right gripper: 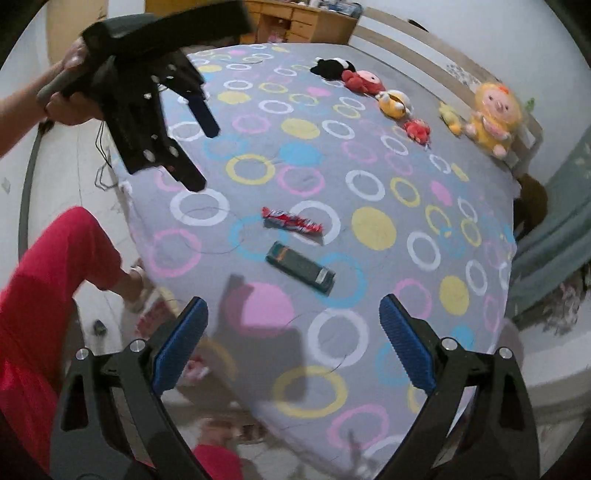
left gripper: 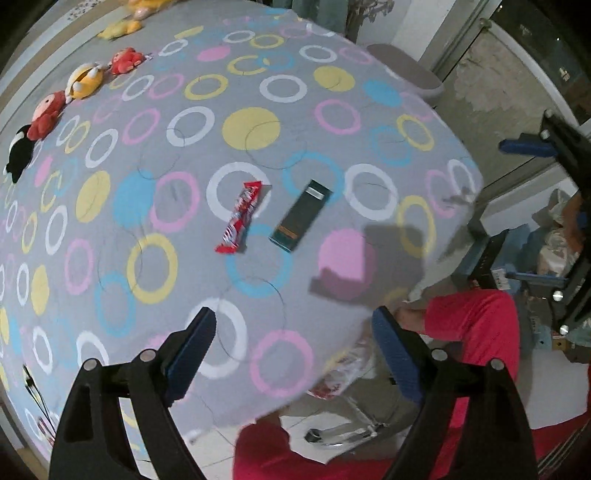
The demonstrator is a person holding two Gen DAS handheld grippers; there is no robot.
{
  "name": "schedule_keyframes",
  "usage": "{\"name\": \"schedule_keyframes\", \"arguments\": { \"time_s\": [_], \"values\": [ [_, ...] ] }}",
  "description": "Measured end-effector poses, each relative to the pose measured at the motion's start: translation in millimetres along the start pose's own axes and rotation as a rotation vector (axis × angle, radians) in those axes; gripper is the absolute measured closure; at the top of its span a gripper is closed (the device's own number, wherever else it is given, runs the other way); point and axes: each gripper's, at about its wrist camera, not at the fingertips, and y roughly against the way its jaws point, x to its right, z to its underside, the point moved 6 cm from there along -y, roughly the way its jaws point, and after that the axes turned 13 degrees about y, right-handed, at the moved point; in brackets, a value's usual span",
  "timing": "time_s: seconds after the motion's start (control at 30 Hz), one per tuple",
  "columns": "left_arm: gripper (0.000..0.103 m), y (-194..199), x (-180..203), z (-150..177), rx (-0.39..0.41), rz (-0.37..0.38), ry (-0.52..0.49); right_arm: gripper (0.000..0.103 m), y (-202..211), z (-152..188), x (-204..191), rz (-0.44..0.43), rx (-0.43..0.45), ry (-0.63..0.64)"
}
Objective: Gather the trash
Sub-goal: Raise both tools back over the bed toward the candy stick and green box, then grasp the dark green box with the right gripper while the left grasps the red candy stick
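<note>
A red candy wrapper (left gripper: 242,218) and a dark green box (left gripper: 300,216) lie side by side on the bed with the circle-patterned grey sheet (left gripper: 110,221). Both also show in the right wrist view, the wrapper (right gripper: 291,220) farther and the box (right gripper: 301,267) nearer. My left gripper (left gripper: 295,354) is open and empty, held above the bed's near edge, short of both items. My right gripper (right gripper: 293,343) is open and empty, above the bed's corner, just short of the box. The left gripper shows in the right wrist view (right gripper: 192,147), raised at the upper left.
Several plush toys (right gripper: 395,103) line the bed's far side by the headboard. My red trouser legs (left gripper: 476,325) stand beside the bed on the tiled floor. A plastic bag (left gripper: 343,369) lies on the floor by the bed's edge. A wooden desk (right gripper: 295,18) stands behind the bed.
</note>
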Motion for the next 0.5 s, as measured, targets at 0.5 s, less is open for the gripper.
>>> {"name": "schedule_keyframes", "arguments": {
  "time_s": [0.5],
  "values": [
    [0.019,-142,-30,-65,-0.162,-0.008,-0.053,0.011,-137,-16,23,-0.183,-0.109,0.129]
  ]
}}
